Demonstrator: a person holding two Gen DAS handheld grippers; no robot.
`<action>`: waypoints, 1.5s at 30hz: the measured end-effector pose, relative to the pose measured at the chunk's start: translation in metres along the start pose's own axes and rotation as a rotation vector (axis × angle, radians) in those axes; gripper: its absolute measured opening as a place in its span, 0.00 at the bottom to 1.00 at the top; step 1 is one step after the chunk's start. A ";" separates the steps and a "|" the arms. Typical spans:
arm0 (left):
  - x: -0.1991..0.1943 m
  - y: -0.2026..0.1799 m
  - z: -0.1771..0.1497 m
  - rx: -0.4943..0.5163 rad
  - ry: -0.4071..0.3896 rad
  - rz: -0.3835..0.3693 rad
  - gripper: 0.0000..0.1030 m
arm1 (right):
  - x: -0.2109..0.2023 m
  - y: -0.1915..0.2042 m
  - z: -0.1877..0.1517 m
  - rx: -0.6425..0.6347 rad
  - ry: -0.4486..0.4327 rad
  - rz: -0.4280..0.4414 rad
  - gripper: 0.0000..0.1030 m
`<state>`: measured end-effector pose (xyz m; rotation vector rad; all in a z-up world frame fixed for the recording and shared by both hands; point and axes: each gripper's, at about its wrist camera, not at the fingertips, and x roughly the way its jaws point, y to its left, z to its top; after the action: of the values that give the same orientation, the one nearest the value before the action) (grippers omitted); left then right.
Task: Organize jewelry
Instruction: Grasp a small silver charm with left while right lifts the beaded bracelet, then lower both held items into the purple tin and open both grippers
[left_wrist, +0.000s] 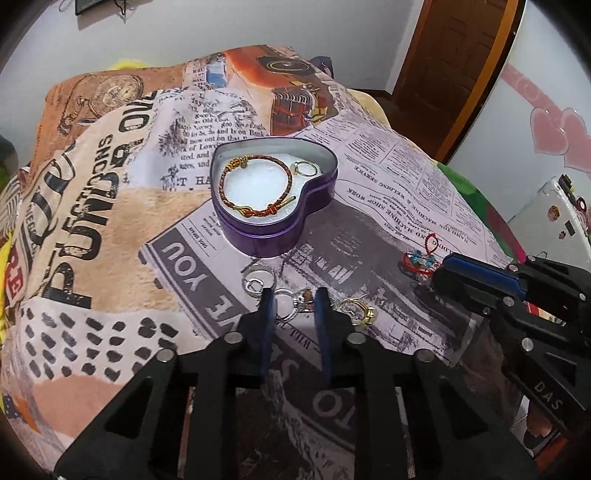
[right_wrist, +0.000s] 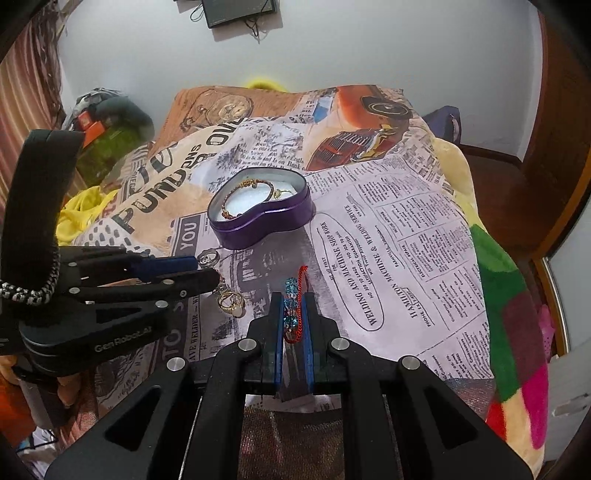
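Note:
A purple heart-shaped tin (left_wrist: 273, 236) (right_wrist: 258, 225) sits on the newspaper-print cloth. Inside lie a red-and-gold cord bracelet (left_wrist: 256, 186) (right_wrist: 236, 195) and a gold ring (left_wrist: 304, 169) (right_wrist: 282, 192). My left gripper (left_wrist: 293, 299) (right_wrist: 210, 271) is open, its fingertips on either side of a silver ring piece (left_wrist: 291, 301). Another silver ring (left_wrist: 256, 282) (right_wrist: 208, 257) lies to its left, a gold ring (left_wrist: 360, 312) (right_wrist: 232, 302) to its right. My right gripper (right_wrist: 293, 299) (left_wrist: 439, 273) has its jaws narrowly apart around a red cord bracelet with blue beads (right_wrist: 293, 314) (left_wrist: 421, 260) lying on the cloth.
The cloth (left_wrist: 110, 229) (right_wrist: 406, 258) covers a mounded, soft surface that drops off at every side. A colourful blanket (right_wrist: 517, 332) lies at the right edge. A wooden door (left_wrist: 454, 55) and white walls stand behind.

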<state>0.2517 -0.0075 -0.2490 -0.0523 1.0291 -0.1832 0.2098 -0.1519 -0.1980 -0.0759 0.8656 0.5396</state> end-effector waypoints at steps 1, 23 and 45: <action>0.001 0.000 0.000 -0.003 0.002 -0.006 0.12 | 0.000 0.000 0.000 0.000 0.000 0.001 0.08; -0.066 0.003 0.002 0.009 -0.157 0.023 0.11 | -0.028 0.011 0.018 -0.002 -0.073 -0.007 0.08; -0.083 0.032 0.039 -0.035 -0.265 0.047 0.11 | -0.022 0.027 0.062 -0.057 -0.170 0.015 0.08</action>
<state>0.2471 0.0370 -0.1625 -0.0820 0.7684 -0.1112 0.2284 -0.1209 -0.1371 -0.0744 0.6854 0.5762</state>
